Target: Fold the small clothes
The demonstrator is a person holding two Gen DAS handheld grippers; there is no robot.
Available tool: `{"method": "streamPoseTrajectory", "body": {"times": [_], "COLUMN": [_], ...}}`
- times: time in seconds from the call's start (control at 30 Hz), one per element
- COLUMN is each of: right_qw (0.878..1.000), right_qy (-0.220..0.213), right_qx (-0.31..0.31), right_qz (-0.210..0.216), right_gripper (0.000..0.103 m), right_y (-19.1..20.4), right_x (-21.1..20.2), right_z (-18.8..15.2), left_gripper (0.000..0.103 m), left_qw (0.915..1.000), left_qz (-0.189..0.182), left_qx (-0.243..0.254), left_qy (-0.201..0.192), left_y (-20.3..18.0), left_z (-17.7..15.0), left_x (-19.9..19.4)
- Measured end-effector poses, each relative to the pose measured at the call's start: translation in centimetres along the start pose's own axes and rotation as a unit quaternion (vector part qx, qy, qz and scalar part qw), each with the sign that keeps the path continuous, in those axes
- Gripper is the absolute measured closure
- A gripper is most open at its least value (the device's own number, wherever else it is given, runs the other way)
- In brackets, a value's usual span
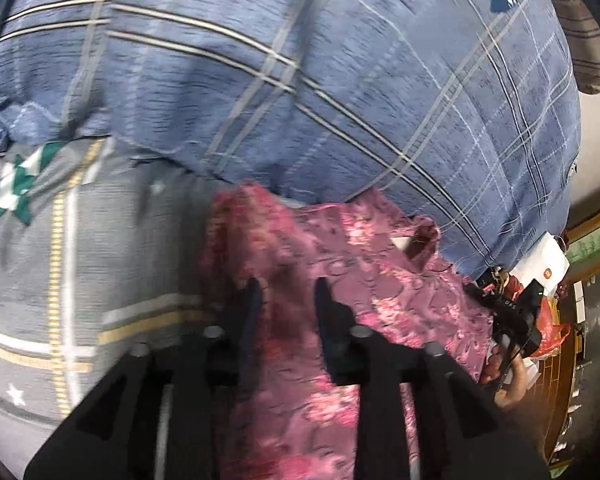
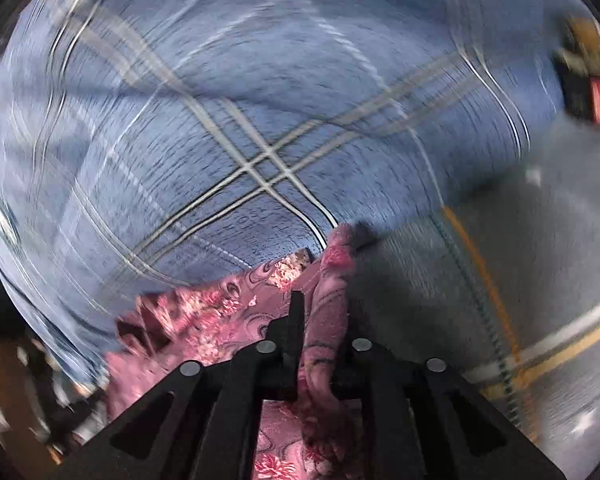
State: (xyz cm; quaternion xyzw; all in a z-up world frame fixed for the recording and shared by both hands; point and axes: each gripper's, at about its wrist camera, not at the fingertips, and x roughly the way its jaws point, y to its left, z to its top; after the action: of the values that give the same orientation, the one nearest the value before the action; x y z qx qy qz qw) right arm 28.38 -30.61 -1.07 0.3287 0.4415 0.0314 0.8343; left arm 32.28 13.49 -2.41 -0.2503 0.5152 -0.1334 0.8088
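The right tool (image 2: 320, 312) pinches a raised ridge of the pink floral garment (image 2: 204, 312), which trails back and to its left. The left tool (image 1: 288, 300), jaws parted, hovers over the same garment (image 1: 340, 272) on the bed's blue plaid quilt (image 1: 300, 80), the cloth's bulk lying to its right; I judge it the freer hand.

Both wrist views, angled down, share pink garment (image 1: 340, 264).

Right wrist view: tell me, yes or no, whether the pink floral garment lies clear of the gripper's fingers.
No: a fold of the pink floral garment runs between the right gripper fingers.
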Motion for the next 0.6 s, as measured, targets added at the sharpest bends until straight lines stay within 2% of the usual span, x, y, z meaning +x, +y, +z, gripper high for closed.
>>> {"method": "streamPoseTrajectory", "body": {"times": [0.03, 0.07, 0.1, 0.17, 0.23, 0.27, 0.3, 0.33, 0.37, 0.4, 0.47, 0.5, 0.53, 0.57, 0.6], "right_qw": [1.000, 1.000, 1.000, 0.998, 0.993, 0.994, 0.998, 0.999, 0.996, 0.995, 0.995, 0.993, 0.991, 0.987, 0.985], "right_qy": [0.005, 0.011, 0.010, -0.042, -0.090, -0.083, -0.051, -0.003, 0.030, 0.025, -0.038, -0.065, -0.081, -0.090, -0.090], "right_qx": [0.014, 0.015, -0.004, -0.043, -0.043, -0.041, -0.043, -0.047, -0.055, -0.067, -0.084, -0.094, -0.105, -0.112, -0.119], "right_qz": [0.009, 0.011, 0.011, 0.036, 0.067, 0.051, 0.022, -0.024, -0.067, -0.067, -0.048, -0.010, 0.035, 0.069, 0.091], "right_gripper": [0.089, 0.100, 0.100, 0.100, 0.100, 0.099, 0.097, 0.096, 0.097, 0.094, 0.088, 0.084, 0.070, 0.063, 0.055], "right_y": [-0.5, -0.5, 0.0, 1.3, 1.4, 1.1, 0.8, 0.3, 0.1, 0.1, 1.1, 1.7, 2.1, 2.3, 2.5], "right_x": [0.3, 0.4, 0.2, -2.0, -3.7, -3.2, -1.9, -0.4, 0.6, 0.2, -2.9, -4.7, -6.2, -7.1, -7.6], "right_z": [-0.1, 0.0, 0.1, 0.0, 0.0, 0.1, 0.1, -0.1, -0.5, -0.9, -1.7, -2.5, -3.5, -4.5, -5.7], "left_gripper": [0.074, 0.074, 0.074, 0.074, 0.074, 0.075, 0.078, 0.079, 0.079, 0.079, 0.078, 0.074, 0.066, 0.061, 0.059], "left_qw": [1.0000, 0.9999, 0.9997, 0.9979, 0.9950, 0.9944, 0.9942, 0.9945, 0.9954, 0.9963, 0.9974, 0.9981, 0.9984, 0.9983, 0.9974], "left_qz": [-0.006, -0.011, 0.005, 0.049, 0.092, 0.098, 0.102, 0.101, 0.093, 0.083, 0.068, 0.053, 0.044, 0.043, 0.056], "left_qx": [0.003, 0.012, 0.025, 0.044, 0.037, 0.032, 0.027, 0.025, 0.022, 0.021, 0.024, 0.028, 0.033, 0.038, 0.044], "left_qy": [0.002, 0.003, -0.001, -0.004, 0.014, 0.019, 0.021, 0.016, 0.010, 0.004, -0.007, -0.010, -0.012, -0.014, -0.010], "left_y": [-0.5, -1.0, -1.7, -2.5, -2.2, -2.2, -1.8, -1.7, -1.6, -1.6, -1.9, -2.2, -2.6, -2.9, -3.2], "left_z": [0.0, -0.1, -0.3, -0.7, -1.1, -1.2, -1.4, -1.5, -1.7, -2.0, -2.9, -3.9, -4.7, -5.8, -7.1], "left_x": [0.2, 0.3, 0.6, 1.5, 2.9, 3.4, 3.4, 3.0, 1.9, 1.0, -1.0, -1.8, -2.0, -2.2, -1.7]}}
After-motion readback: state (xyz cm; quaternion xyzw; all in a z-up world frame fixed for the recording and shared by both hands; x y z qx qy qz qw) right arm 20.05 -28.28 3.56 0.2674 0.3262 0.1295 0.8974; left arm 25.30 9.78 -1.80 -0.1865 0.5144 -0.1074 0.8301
